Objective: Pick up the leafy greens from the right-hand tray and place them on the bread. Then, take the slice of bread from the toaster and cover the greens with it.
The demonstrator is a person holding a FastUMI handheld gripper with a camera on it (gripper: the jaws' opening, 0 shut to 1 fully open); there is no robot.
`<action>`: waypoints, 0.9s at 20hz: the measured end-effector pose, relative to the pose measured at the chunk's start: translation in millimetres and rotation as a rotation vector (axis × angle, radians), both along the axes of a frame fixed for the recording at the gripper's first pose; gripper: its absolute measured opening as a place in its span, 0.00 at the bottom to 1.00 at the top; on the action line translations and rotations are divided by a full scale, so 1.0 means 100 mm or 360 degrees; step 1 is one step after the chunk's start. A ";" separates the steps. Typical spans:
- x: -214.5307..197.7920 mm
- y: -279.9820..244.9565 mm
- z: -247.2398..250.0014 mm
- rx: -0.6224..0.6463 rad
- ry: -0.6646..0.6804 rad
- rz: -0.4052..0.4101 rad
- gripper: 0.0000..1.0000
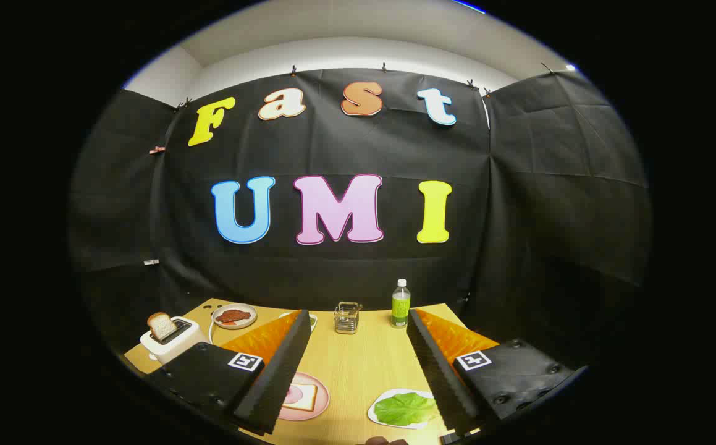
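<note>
Contents of the wooden table (358, 364), left to right, seen over the gripper.

Toaster (171, 339): pale, at the table's left edge, near the back. One bread slice (161, 325) stands upright in its slot, top half showing, brown crust. A cord runs from the toaster toward the back plate.

Back plate (234, 316): round, just right of the toaster and further back. Holds a reddish-brown piece of food; what kind, cannot tell.

Pink plate (305, 395): near the front, partly hidden behind the left finger. A bread slice lies flat on it, with something pinkish at the slice's covered left side.

A small pale dish with something green shows just past the left fingertip, mostly hidden.

Wire basket (347, 317): small, metal, at the back, centre, level with the fingertips and between them.

Bottle (401, 303): upright, green label, white cap, at the back, right of the basket and just beside the right fingertip.

Tray (381, 405): white, flat, near the front, right of the pink plate and apart from it. Greens (405, 408): one leafy green piece lying flat on the tray; its right edge passes behind the right finger.

Gripper (358, 318): fingers spread wide, nothing between them but bare table and the basket beyond. It is raised above the table; the pink plate sits under the left finger, the tray under the right.
</note>
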State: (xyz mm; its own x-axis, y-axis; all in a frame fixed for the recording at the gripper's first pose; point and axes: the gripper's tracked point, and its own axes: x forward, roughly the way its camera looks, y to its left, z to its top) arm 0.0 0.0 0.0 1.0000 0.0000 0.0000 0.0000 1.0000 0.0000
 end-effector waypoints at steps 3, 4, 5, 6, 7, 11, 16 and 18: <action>-0.01 -0.04 -0.02 -0.0014 0.0005 0.0014 0.98; -0.01 -0.04 -0.03 -0.0016 0.0007 0.0022 0.98; 0.00 -0.04 -0.06 -0.0018 0.0015 0.0027 0.98; 0.00 -0.03 -0.08 -0.0016 0.0024 0.0032 0.98; 0.01 -0.02 -0.10 -0.0012 0.0033 0.0038 0.98; 0.02 0.09 -0.13 -0.0008 0.0044 0.0088 0.98; 0.04 0.12 -0.18 -0.0025 0.0058 0.0121 0.98; 0.05 0.10 -0.22 -0.0035 0.0069 0.0123 0.98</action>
State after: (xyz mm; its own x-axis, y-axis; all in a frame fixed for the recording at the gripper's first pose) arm 5.2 9.6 -22.1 0.9961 0.0770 -0.0442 -0.0779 0.9968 -0.0200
